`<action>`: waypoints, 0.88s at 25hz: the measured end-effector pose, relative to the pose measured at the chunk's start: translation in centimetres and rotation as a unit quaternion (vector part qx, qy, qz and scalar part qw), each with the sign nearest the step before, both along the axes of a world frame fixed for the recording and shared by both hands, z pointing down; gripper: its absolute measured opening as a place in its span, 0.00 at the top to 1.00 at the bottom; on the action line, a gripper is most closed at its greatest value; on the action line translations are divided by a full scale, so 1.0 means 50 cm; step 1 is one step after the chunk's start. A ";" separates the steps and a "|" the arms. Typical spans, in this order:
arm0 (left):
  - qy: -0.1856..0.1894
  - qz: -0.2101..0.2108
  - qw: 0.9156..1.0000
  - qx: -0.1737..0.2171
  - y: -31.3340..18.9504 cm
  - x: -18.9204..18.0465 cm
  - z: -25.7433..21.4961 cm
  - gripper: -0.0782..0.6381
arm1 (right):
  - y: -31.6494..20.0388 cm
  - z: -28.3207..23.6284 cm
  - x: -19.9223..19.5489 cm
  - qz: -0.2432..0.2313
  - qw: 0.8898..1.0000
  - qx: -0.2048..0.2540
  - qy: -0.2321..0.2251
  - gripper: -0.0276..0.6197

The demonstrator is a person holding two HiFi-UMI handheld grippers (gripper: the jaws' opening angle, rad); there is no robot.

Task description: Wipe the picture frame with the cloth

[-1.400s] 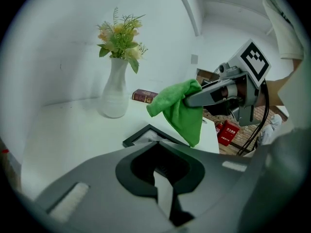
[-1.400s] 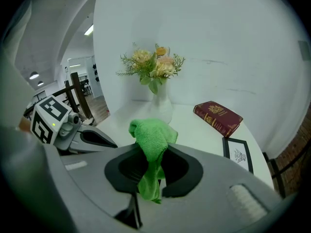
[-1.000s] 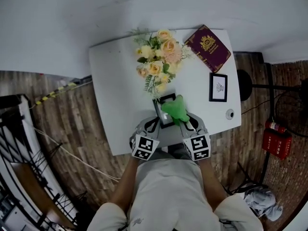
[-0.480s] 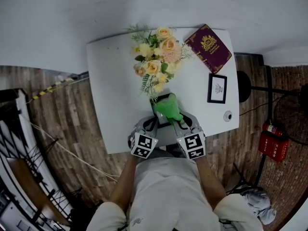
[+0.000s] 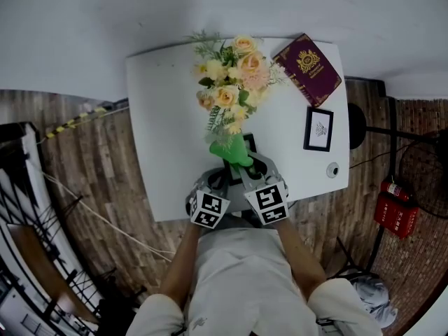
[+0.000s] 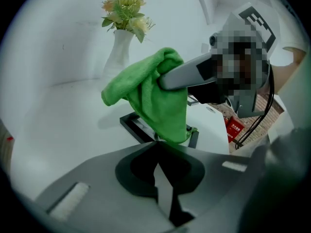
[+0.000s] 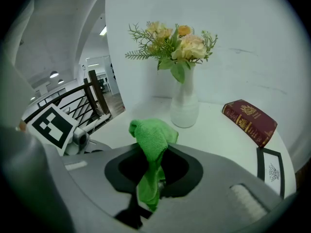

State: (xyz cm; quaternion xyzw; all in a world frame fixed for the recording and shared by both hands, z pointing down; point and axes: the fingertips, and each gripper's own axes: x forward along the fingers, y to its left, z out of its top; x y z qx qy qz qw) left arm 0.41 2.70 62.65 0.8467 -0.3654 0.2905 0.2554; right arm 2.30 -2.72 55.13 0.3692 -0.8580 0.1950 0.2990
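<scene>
Right tool [image 7: 154, 152]: clamped on green cloth [image 7: 151, 132], which is bunched over the picture frame [image 6: 138, 129]. Left tool [image 6: 156, 147]: closed on the frame's near edge, lower centre of head view, by the worktop [image 5: 168, 117] front. Advice: steady the frame; sweep flat and light, clear of 1 vase [image 7: 184, 108].

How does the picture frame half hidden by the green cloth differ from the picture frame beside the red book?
The near frame is partly covered by the green cloth; the far frame lies bare. The near frame sits near the table's front edge; the far frame lies by its right edge. The far frame's picture shows; the near frame's is hidden. Both have black rectangular rims.
</scene>
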 end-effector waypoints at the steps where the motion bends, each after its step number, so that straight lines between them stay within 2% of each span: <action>1: 0.001 0.000 1.000 0.000 0.000 0.000 0.000 0.86 | -0.003 0.003 -0.008 -0.003 1.000 -0.001 -0.001 0.86; 9: 0.004 -0.006 1.000 -0.001 0.002 0.001 -0.002 0.86 | -0.016 0.051 -0.050 -0.017 0.999 -0.026 -0.007 0.86; 22: 0.008 -0.017 1.000 0.001 0.000 0.000 -0.001 0.86 | -0.014 0.132 -0.085 -0.039 0.997 -0.057 0.016 0.86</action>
